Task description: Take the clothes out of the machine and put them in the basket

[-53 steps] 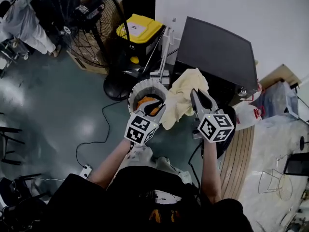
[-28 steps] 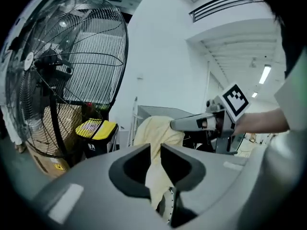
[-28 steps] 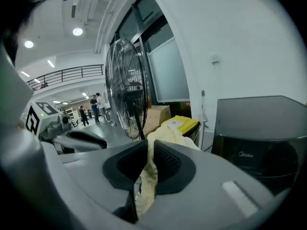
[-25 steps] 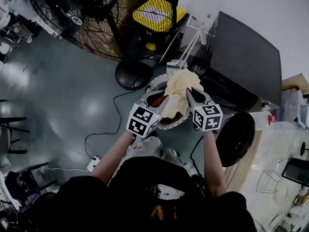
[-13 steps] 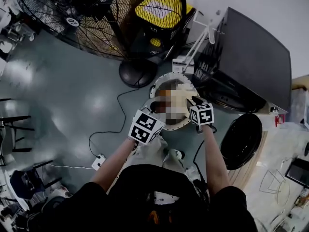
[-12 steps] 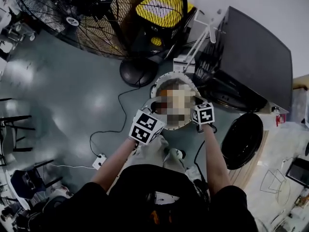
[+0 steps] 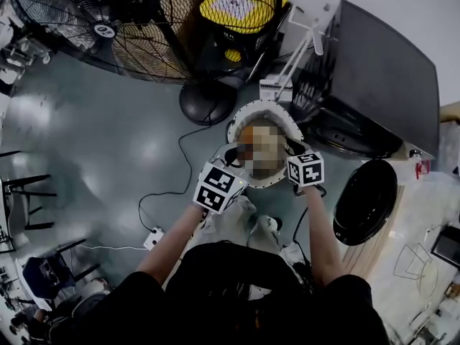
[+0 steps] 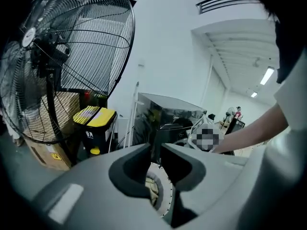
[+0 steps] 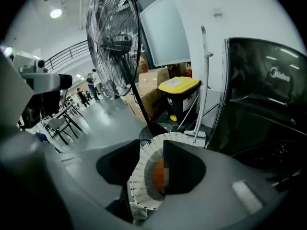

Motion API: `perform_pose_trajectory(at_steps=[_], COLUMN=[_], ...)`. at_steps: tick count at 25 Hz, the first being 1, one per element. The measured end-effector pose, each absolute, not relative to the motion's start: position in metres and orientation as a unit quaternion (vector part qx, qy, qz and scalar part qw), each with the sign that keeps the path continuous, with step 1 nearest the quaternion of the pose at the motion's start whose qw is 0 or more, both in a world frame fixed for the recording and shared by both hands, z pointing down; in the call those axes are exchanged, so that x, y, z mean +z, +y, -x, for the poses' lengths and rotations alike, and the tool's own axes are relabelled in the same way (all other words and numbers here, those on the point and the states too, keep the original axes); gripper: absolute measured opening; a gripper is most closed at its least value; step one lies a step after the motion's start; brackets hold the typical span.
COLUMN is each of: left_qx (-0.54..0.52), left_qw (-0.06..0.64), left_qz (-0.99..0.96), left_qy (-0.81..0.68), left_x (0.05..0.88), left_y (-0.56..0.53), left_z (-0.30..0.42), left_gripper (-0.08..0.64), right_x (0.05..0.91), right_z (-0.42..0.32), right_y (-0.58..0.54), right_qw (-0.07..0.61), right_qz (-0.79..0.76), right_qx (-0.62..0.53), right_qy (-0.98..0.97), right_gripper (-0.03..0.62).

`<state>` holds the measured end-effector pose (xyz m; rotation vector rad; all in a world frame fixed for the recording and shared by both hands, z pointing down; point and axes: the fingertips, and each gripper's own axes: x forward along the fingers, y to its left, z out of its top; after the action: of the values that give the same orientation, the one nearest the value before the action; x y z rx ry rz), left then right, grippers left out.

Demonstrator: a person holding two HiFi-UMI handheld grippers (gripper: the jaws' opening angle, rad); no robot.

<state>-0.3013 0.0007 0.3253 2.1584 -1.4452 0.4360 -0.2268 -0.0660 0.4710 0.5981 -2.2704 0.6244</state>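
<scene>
A round white basket stands on the floor in front of the dark washing machine. The machine's round black door hangs open. Orange clothes and a pale cloth lie inside the basket, partly under a mosaic patch. My left gripper is at the basket's near left rim, its jaws a narrow gap apart and empty. At the right rim, my right gripper stands open, and the basket shows through its gap.
A large floor fan with a round base stands behind the basket. Beside it are a yellow-lidded bin and a cardboard box. A cable runs to a power strip on the floor. Chairs stand at the left edge.
My right gripper carried the pale yellow cloth from beside the machine down into the basket, and its jaws now hold nothing. The left gripper stayed at the basket rim.
</scene>
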Motion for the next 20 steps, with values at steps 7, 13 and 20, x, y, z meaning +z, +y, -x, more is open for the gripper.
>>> perform_pose_trajectory(at_steps=[7, 13, 20], left_qx=[0.151, 0.149, 0.152], left_qw=[0.246, 0.243, 0.244], left_qz=[-0.795, -0.799, -0.806], left_qy=[-0.534, -0.53, -0.518], left_x=[0.318, 0.316, 0.316], left_y=[0.005, 0.015, 0.036], left_z=[0.304, 0.306, 0.304], left_gripper=[0.069, 0.069, 0.069], right_x=[0.405, 0.348, 0.303], right_z=[0.232, 0.223, 0.209], right_y=[-0.068, -0.051, -0.015], right_qw=[0.261, 0.192, 0.14], right_qz=[-0.257, -0.29, -0.309], right_qx=[0.236, 0.228, 0.23], right_qy=[-0.9, -0.909, -0.912], right_gripper=[0.152, 0.092, 0.092])
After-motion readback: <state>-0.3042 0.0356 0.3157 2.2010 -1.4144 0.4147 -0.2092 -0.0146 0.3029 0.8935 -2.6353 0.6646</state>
